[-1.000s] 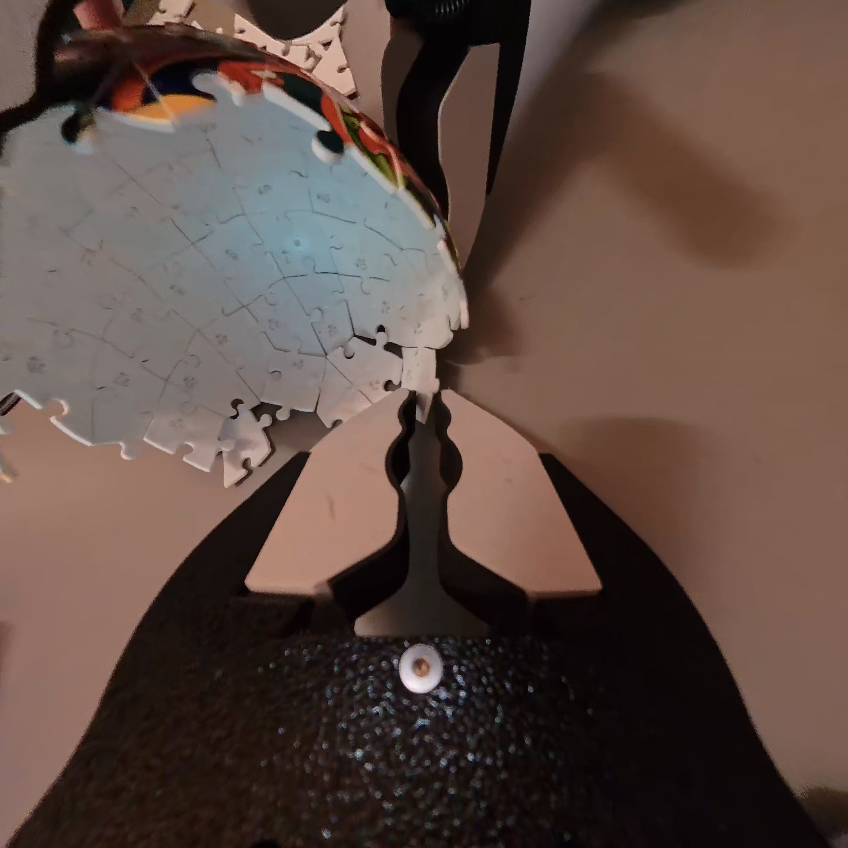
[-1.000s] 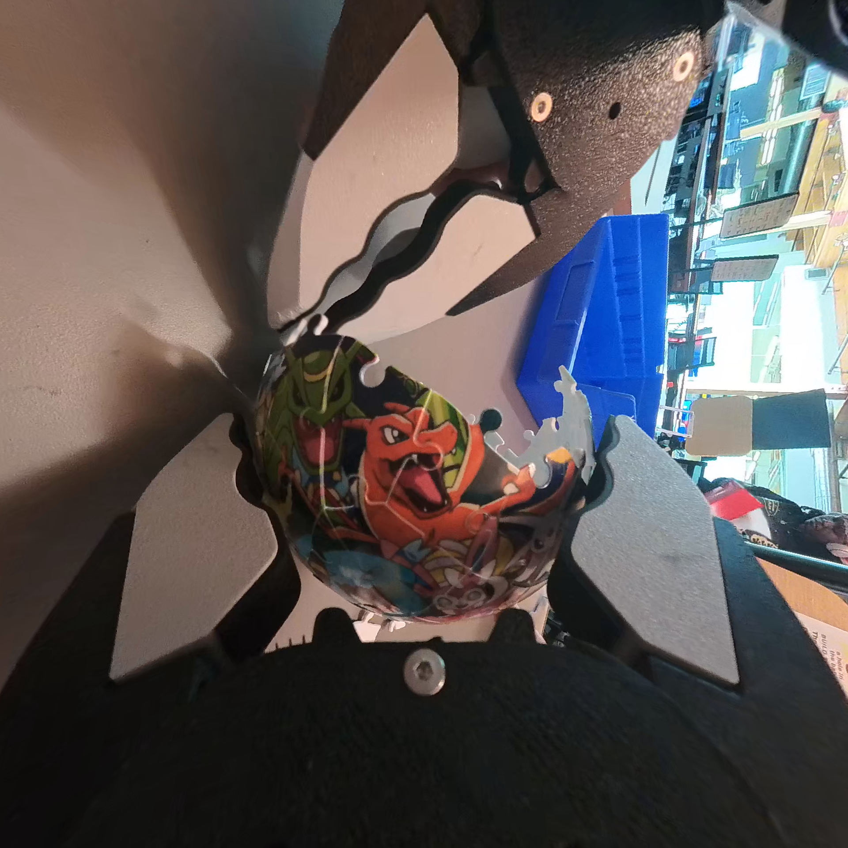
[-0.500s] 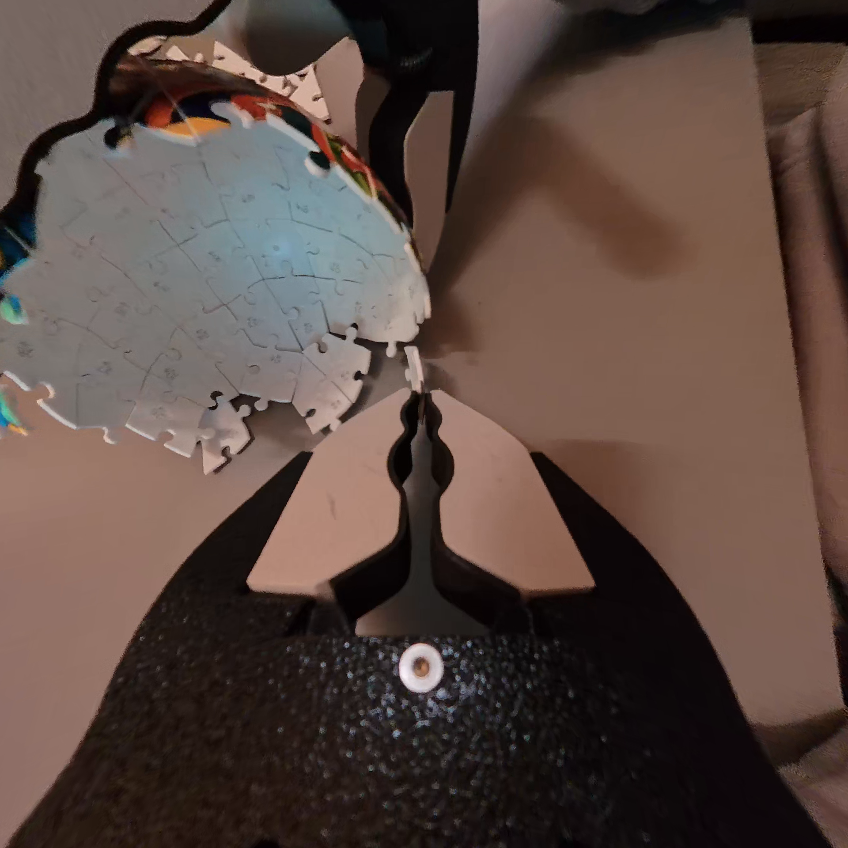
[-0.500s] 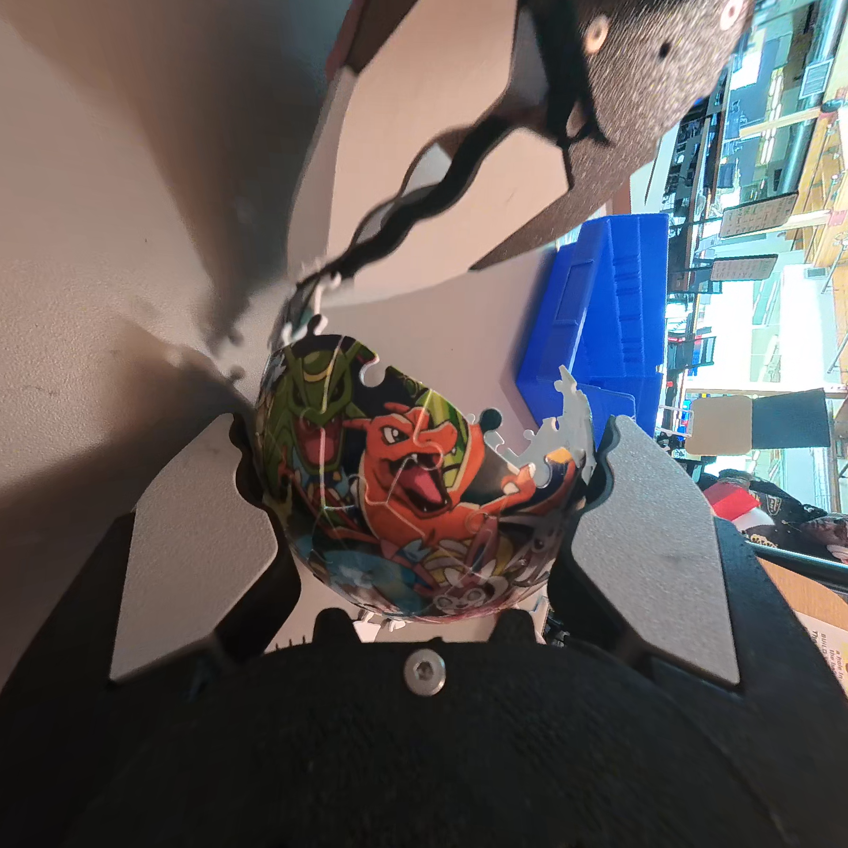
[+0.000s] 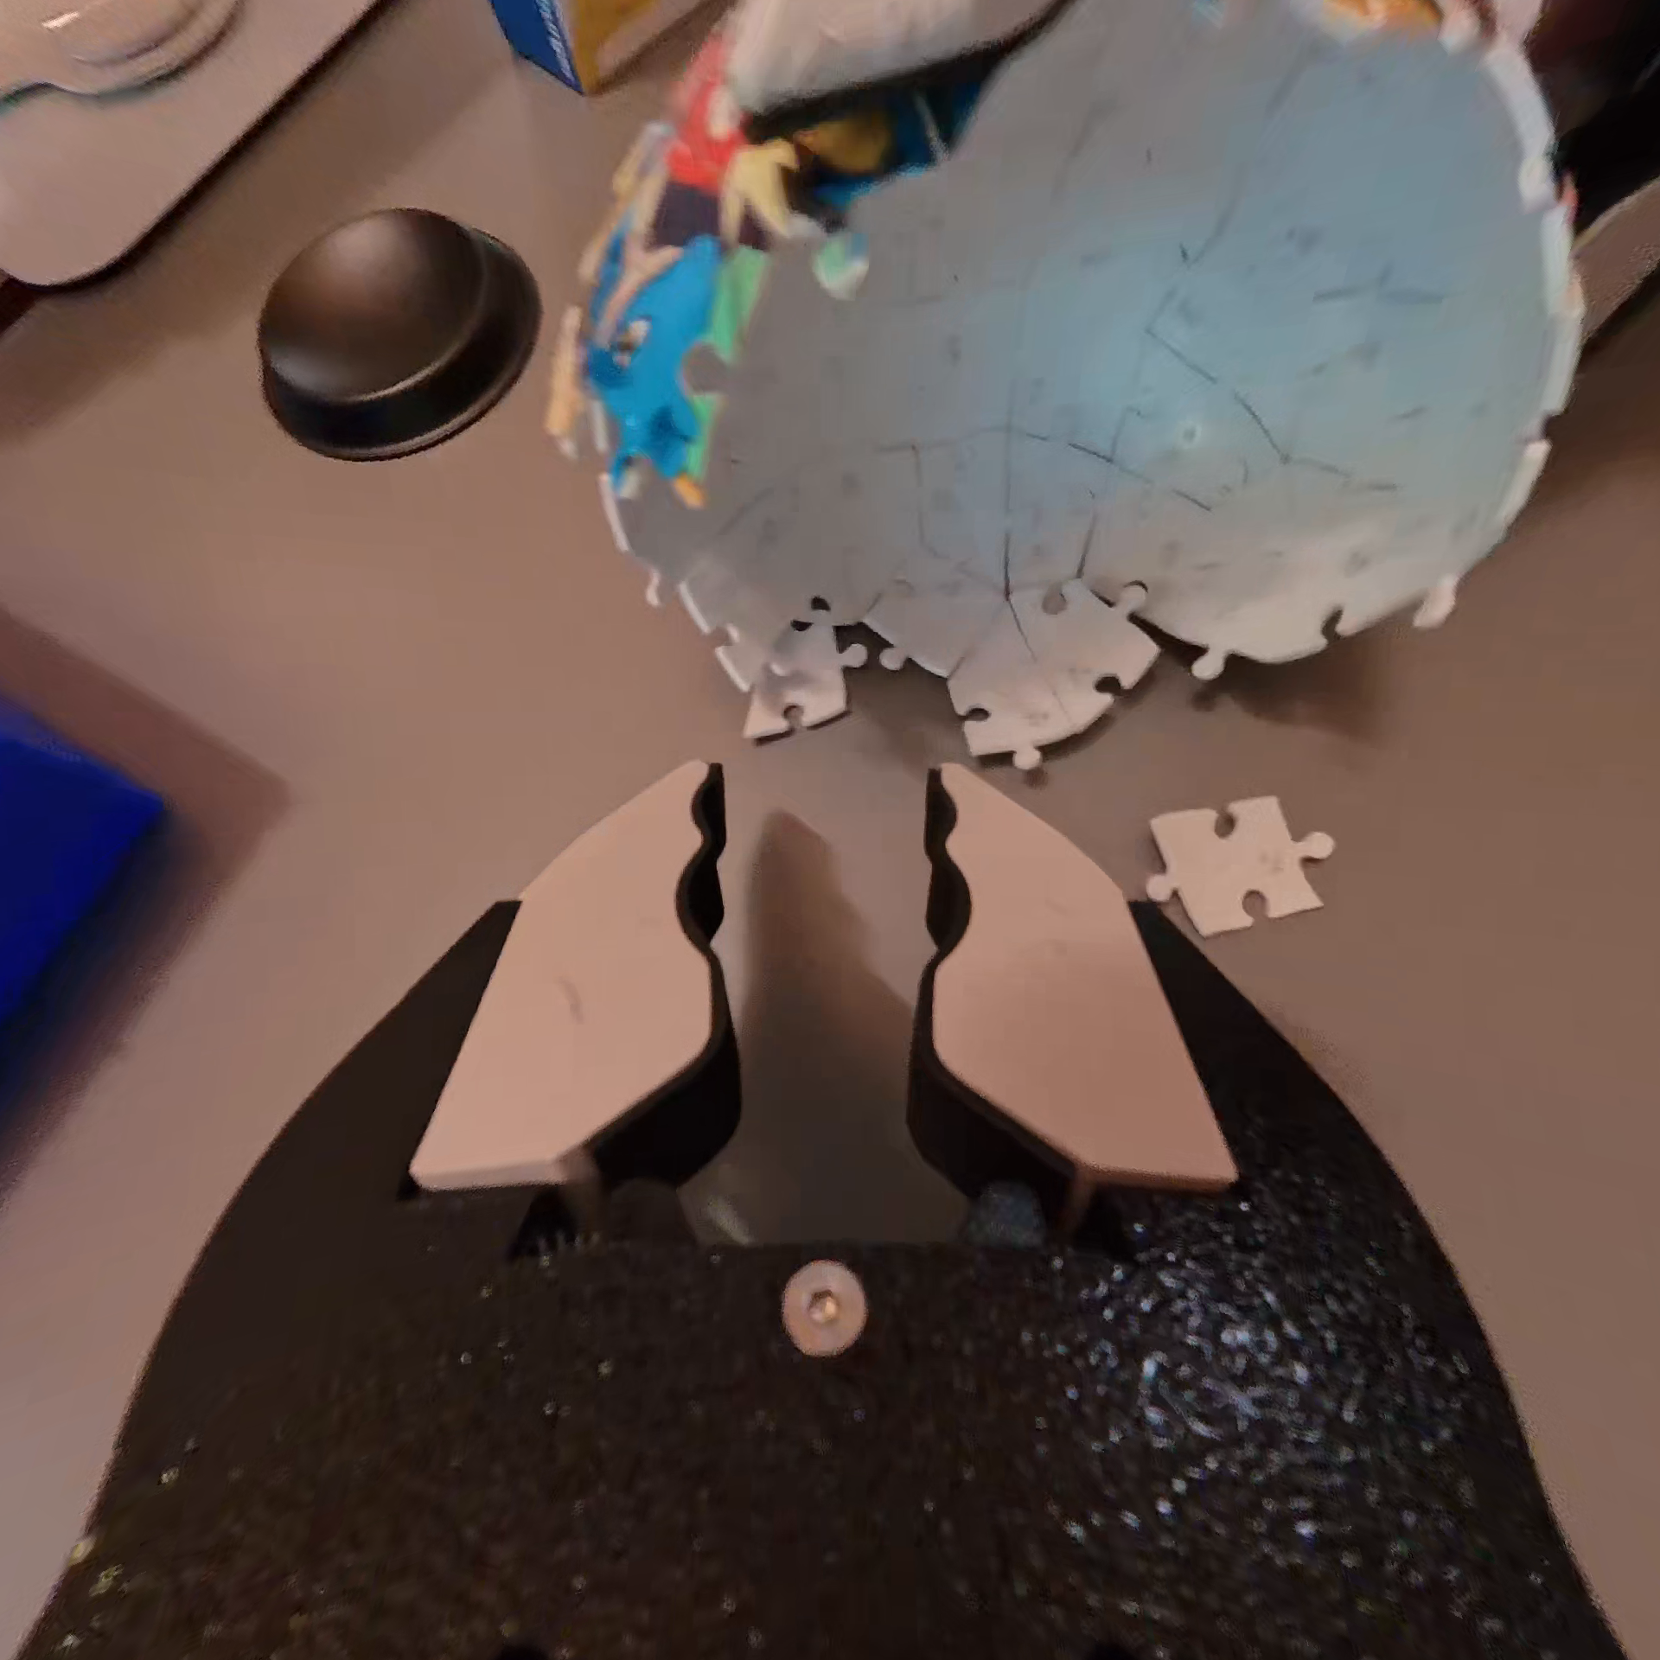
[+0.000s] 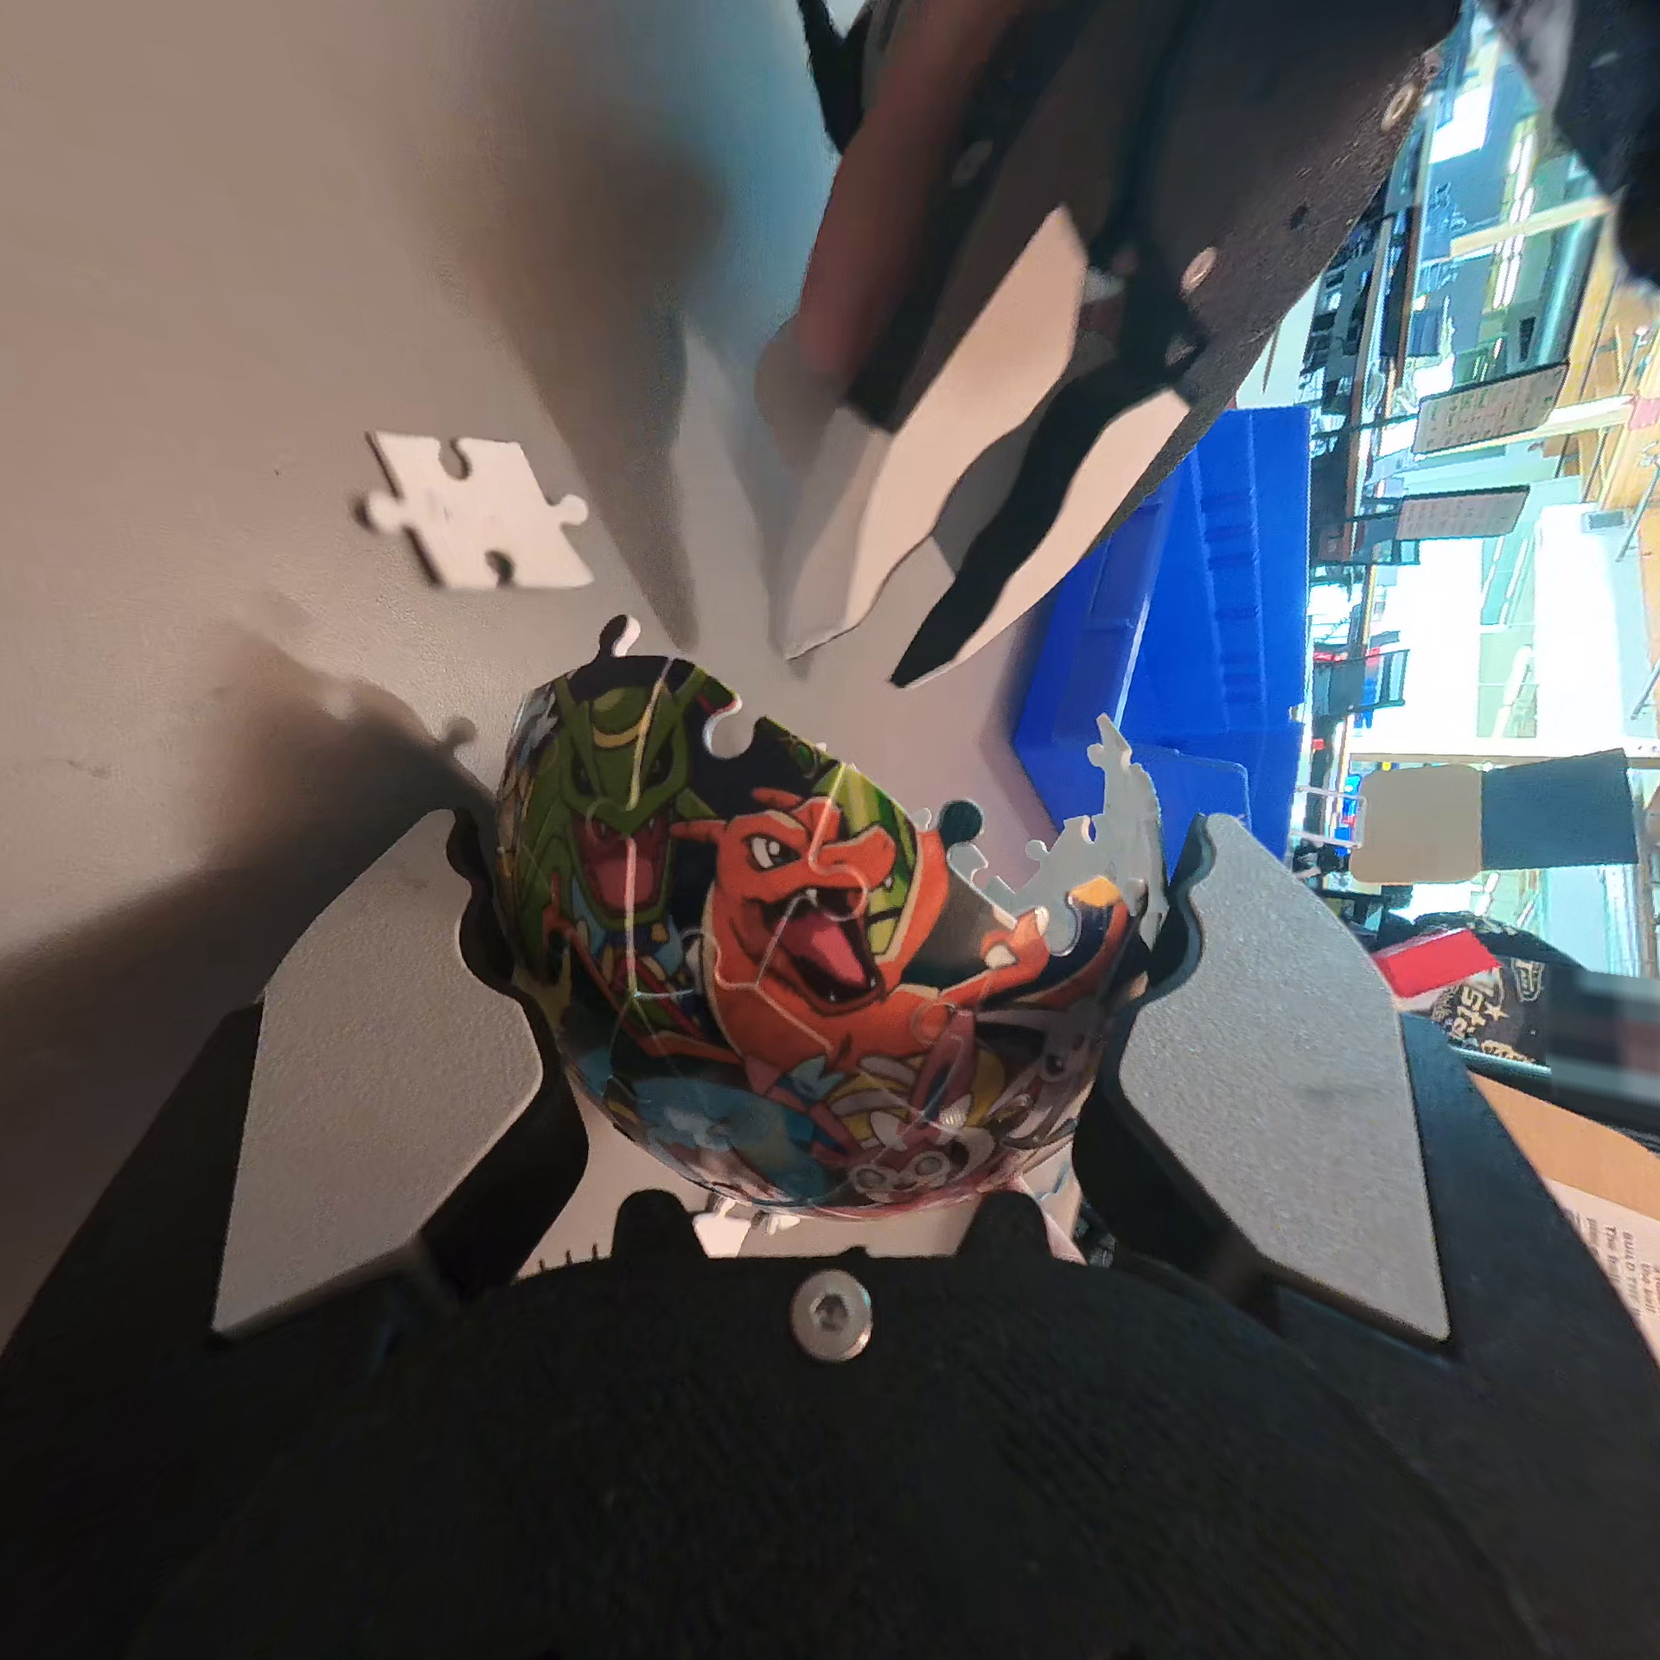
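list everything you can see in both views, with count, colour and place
puzzle ball shell: one, colourful cartoon print outside, pale grey inside, part-built, gripped in the right claw
loose puzzle piece: one, white side up, flat on the table right of the left claw's tips
black dome: one, on the table left of the shell
blue bin: one, beyond the shell
table: one, grey-brown
left claw: open, empty, tips just short of the shell's rim
right claw: shut on the shell

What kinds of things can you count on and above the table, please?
Grippers: 2, left gripper and right gripper
Puzzle ball shells: 1
Loose puzzle pieces: 1
Black domes: 1
Blue bins: 1
Total: 6
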The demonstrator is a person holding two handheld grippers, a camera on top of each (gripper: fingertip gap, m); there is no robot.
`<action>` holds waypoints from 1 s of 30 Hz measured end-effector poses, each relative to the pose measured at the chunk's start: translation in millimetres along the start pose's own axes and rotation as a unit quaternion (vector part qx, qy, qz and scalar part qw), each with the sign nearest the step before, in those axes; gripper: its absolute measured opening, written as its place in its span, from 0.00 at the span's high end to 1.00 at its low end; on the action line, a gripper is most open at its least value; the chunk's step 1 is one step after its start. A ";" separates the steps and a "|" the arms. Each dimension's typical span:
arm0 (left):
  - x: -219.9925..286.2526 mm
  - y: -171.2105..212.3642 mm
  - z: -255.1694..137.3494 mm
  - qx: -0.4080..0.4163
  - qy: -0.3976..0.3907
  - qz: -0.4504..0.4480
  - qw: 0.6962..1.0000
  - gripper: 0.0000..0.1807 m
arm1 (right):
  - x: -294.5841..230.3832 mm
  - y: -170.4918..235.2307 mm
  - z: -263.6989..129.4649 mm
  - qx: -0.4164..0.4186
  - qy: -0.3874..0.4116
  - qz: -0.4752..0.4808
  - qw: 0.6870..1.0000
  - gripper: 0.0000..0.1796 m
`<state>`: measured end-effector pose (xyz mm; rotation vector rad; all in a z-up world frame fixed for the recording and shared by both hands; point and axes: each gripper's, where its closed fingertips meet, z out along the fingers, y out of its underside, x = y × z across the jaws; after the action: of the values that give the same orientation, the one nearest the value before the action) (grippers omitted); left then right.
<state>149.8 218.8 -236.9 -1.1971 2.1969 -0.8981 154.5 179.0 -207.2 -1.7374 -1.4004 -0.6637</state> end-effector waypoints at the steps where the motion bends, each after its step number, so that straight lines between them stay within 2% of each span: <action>1: 5.4 1.6 3.5 -0.008 0.009 0.013 1.000 0.78 | 0.1 0.2 -0.1 -0.002 0.000 -0.001 1.000 0.23; 5: 16.2 9.2 16.2 -0.049 0.011 0.056 0.997 0.82 | 0.8 0.1 -0.5 -0.005 0.003 -0.012 1.000 0.23; 7: 22.9 5.7 18.4 -0.044 0.025 0.057 0.997 0.87 | 1.1 -0.3 -0.5 -0.006 0.004 -0.019 1.000 0.23; 10: 22.8 6.5 19.8 -0.049 0.020 0.064 0.997 0.88 | 1.9 0.6 -0.4 -0.009 0.006 -0.021 1.000 0.23; 17: 23.9 0.6 17.3 -0.026 0.031 0.055 0.998 0.89 | 2.3 1.1 -0.2 -0.012 0.004 -0.021 1.000 0.23; 25: 25.3 5.9 21.3 -0.036 0.039 0.053 0.997 0.91 | 2.9 0.8 -0.3 -0.009 0.006 -0.022 1.000 0.23; 30: 23.6 7.3 19.1 -0.043 0.035 0.044 0.997 0.87 | 3.0 0.2 -0.4 -0.009 0.007 -0.027 1.000 0.23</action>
<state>146.8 195.4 -257.4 -1.1127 2.3464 -0.8280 155.5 180.3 -204.7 -1.7110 -1.4402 -0.7170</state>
